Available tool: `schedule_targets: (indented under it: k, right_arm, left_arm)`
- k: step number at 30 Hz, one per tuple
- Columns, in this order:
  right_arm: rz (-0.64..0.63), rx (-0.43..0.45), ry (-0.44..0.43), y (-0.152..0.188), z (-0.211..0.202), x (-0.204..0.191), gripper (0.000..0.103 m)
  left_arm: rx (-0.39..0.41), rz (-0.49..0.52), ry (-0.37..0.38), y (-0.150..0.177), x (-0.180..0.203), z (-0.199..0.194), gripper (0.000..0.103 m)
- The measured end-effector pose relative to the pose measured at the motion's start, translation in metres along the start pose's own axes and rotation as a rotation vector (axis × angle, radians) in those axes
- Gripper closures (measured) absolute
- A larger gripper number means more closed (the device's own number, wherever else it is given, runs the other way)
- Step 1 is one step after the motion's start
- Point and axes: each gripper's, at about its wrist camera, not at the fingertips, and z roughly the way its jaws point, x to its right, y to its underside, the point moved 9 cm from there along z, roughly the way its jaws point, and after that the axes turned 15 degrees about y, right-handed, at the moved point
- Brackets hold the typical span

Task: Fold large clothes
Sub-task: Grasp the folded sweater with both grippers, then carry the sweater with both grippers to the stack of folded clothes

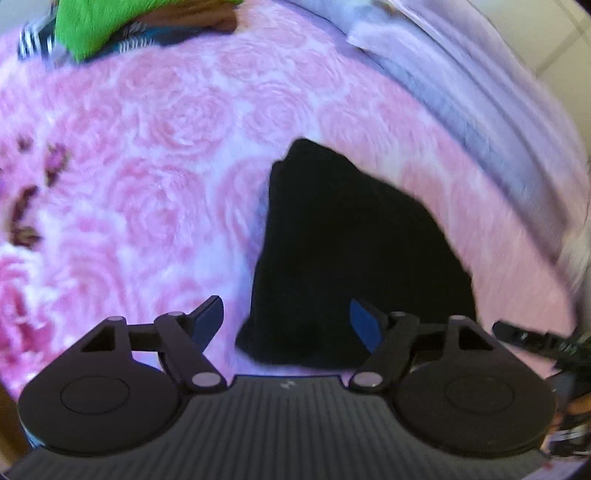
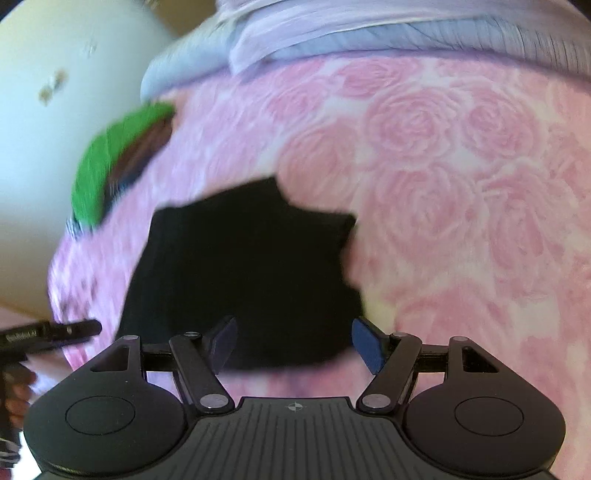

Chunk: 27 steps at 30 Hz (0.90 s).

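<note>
The left gripper [image 1: 286, 325] has its jaws spread wide with nothing between them, and the right gripper [image 2: 293, 345] is the same: fingers well apart, holding no cloth. Both hang above the bed rather than on it, which reads as a pause between grips, the tools clear of the fabric so that the bundle is not dragged out of shape. Just ahead of each pair of fingers lies the black garment [image 1: 351, 251], a dark folded bundle resting flat on the pink rose-patterned bedspread [image 1: 166, 155]. In the left wrist view its near edge sits just beyond the fingertips, shifted toward the right finger; in the right wrist view the black garment [image 2: 243, 266] spreads across and beyond the gap between the fingers, its near edge passing behind them (the pictures are motion-blurred, so whether either finger touches cloth cannot be told). The garment looks already compact, so the folding seems well along, with perhaps a last fold or a tidy left. Farther out, at the far left corner of the bedspread, a stack of clothes topped by a green piece [image 2: 110, 158] sits well apart from the bundle, and pale rumpled bedding [image 2: 332, 33] lines the far edge.
</note>
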Motion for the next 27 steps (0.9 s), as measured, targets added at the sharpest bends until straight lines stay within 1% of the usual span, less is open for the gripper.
schedule_targets:
  k: [4,5,6,10,14,18,20,21,22,23,24,25,27]
  right_arm:
    - [0.103,-0.055,-0.1,-0.025,0.038,0.023,0.037]
    - [0.119,-0.071,-0.113,-0.03,0.049,0.027,0.037]
    - [0.126,-0.089,-0.147,-0.033,0.058,0.029,0.037]
    - [0.138,-0.167,-0.269,-0.038,0.087,0.028,0.037]
    - [0.097,-0.191,-0.356,-0.04,0.104,0.018,0.037]
    - [0.094,-0.203,-0.437,-0.046,0.116,0.007,0.038]
    - [0.073,-0.202,-0.452,-0.046,0.12,-0.001,0.044]
    - [0.068,-0.199,-0.457,-0.046,0.122,-0.005,0.051]
    - [0.071,-0.197,-0.459,-0.046,0.124,-0.008,0.062]
    - [0.083,-0.199,-0.459,-0.047,0.127,-0.01,0.067]
    - [0.098,-0.198,-0.457,-0.046,0.13,-0.012,0.075]
    - [0.106,-0.193,-0.454,-0.045,0.129,-0.012,0.081]
    - [0.126,-0.171,-0.436,-0.042,0.125,-0.012,0.085]
  left_arm:
    - [-0.021,-0.128,0.172,-0.016,-0.032,0.033,0.031]
    - [-0.034,-0.143,0.191,-0.018,-0.038,0.042,0.031]
    - [-0.039,-0.147,0.211,-0.02,-0.042,0.048,0.031]
    - [-0.056,-0.185,0.334,-0.026,-0.048,0.069,0.033]
    - [-0.086,-0.197,0.42,-0.029,-0.046,0.087,0.036]
    - [-0.109,-0.179,0.466,-0.03,-0.043,0.101,0.04]
    - [-0.116,-0.172,0.484,-0.031,-0.04,0.108,0.047]
    - [-0.122,-0.164,0.488,-0.032,-0.038,0.111,0.05]
    - [-0.127,-0.15,0.496,-0.033,-0.035,0.114,0.057]
    - [-0.13,-0.141,0.497,-0.034,-0.033,0.116,0.063]
    - [-0.131,-0.133,0.5,-0.034,-0.032,0.117,0.065]
    - [-0.13,-0.121,0.5,-0.035,-0.03,0.117,0.069]
    - [-0.129,-0.093,0.493,-0.036,-0.026,0.113,0.072]
